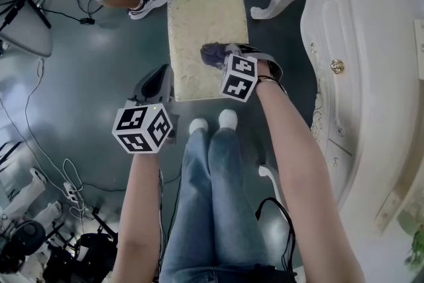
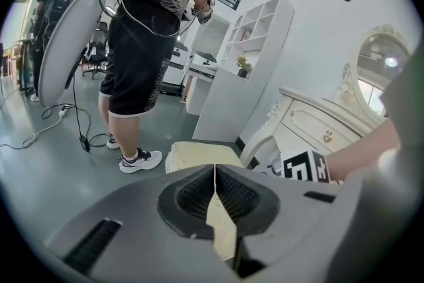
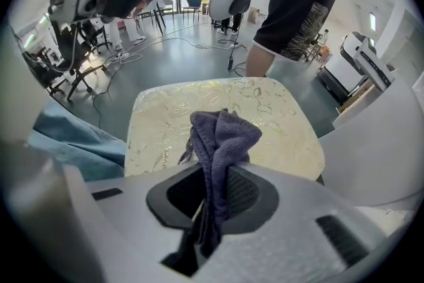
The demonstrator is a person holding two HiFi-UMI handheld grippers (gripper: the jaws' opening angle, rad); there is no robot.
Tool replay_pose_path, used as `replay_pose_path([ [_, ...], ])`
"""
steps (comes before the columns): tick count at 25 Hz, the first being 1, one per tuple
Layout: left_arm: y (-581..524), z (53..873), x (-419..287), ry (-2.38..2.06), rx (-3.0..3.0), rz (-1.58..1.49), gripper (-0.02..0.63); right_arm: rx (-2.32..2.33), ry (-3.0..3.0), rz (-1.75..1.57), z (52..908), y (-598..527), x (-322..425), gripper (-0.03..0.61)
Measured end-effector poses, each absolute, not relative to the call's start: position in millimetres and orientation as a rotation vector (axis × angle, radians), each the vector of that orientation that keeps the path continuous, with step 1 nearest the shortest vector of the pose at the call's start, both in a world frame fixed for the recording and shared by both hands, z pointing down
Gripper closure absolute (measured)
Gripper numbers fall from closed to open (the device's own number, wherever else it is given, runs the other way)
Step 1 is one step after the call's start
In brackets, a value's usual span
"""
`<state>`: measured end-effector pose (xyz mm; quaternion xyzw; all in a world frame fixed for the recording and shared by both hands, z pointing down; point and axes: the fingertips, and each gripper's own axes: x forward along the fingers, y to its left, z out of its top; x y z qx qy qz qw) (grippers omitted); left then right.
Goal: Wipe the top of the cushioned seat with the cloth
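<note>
The right gripper [image 3: 213, 199] had its fingers clenched on the cloth [image 3: 222, 136], against the seat [image 3: 278, 119]. The left gripper [image 2: 215, 192] was closed and empty. How much had been wiped did not show.
</note>
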<state>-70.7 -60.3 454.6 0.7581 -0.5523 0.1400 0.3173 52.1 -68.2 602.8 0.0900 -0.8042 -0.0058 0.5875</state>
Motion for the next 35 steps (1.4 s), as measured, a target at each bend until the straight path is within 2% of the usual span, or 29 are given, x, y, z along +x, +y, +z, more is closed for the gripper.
replay_pose_path([
  [35,-60,459,-62,-1.436,1.974,0.381,0.609,0.122,-1.921,0.054,602,30,57,0.545],
])
